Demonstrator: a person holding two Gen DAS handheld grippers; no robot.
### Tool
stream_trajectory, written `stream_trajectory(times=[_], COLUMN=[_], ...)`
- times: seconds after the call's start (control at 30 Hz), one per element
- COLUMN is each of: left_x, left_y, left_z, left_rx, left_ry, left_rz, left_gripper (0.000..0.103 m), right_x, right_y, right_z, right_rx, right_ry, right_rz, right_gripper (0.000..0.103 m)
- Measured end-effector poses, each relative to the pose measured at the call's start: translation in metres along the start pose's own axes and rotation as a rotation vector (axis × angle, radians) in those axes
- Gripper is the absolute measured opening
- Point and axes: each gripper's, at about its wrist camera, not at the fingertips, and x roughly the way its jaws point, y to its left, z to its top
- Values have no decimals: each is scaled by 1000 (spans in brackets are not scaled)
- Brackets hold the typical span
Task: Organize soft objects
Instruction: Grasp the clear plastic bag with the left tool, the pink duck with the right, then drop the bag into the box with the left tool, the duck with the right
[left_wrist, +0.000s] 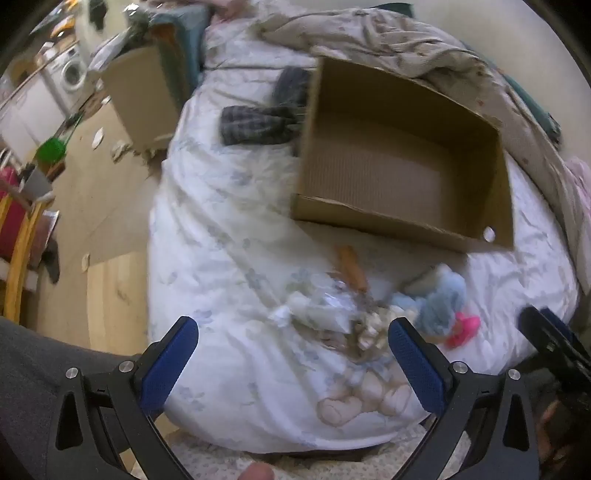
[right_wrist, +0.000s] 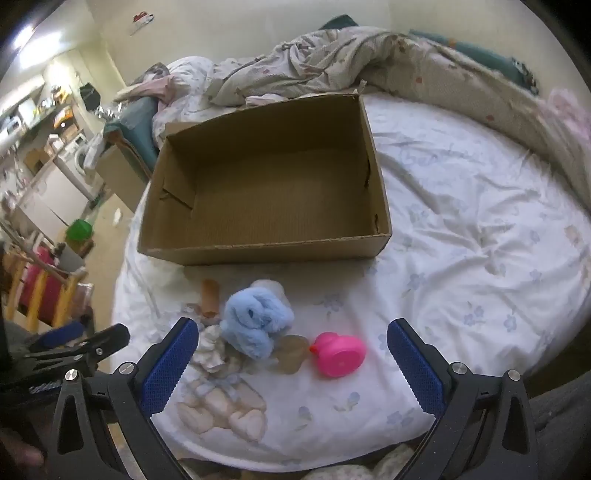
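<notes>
An open, empty cardboard box (right_wrist: 266, 243) (left_wrist: 402, 221) lies on the white bed. In front of it sits a small heap: a fluffy blue plush (right_wrist: 255, 321) (left_wrist: 441, 301), a pink rubber duck (right_wrist: 340, 354) (left_wrist: 463, 328) tipped on its side, a brown cardboard tube (right_wrist: 210, 297) (left_wrist: 352, 267), a cream cloth toy (right_wrist: 212, 349) and a clear crinkled bag (left_wrist: 325, 306). My right gripper (right_wrist: 291, 365) hovers open over the heap with nothing between its fingers. My left gripper (left_wrist: 293, 365) is open too, above the bed's near edge, left of the heap.
A rumpled floral duvet (right_wrist: 369, 62) lines the far side of the bed. Dark folded clothes (left_wrist: 258, 125) lie left of the box. The wooden floor (left_wrist: 110, 236) on the left holds another cardboard box (left_wrist: 142, 96), a green object (left_wrist: 51, 151) and scattered litter.
</notes>
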Motion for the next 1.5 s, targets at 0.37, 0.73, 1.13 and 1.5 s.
stream_trajectory(times=[0.37,0.73,1.13,1.5], left_x=[56,128,79,24], left_y=[7,-34,-18,-1], left_z=[39,46,58,42], left_rx=[-108,3,-49,-81], left_ry=[214,348,239,156], left_rz=[-67,-58,-186,-139], left_gripper=[95,42,22,22], right_x=[12,48,106,71], right_y=[-42,-65,-55,-61], right_z=[37,16,-6,6], right_rx=[91,122,88,90], right_ry=[163,268,451,352], right_rz=[74,13,52,78], right_gripper=[103,96,54,49])
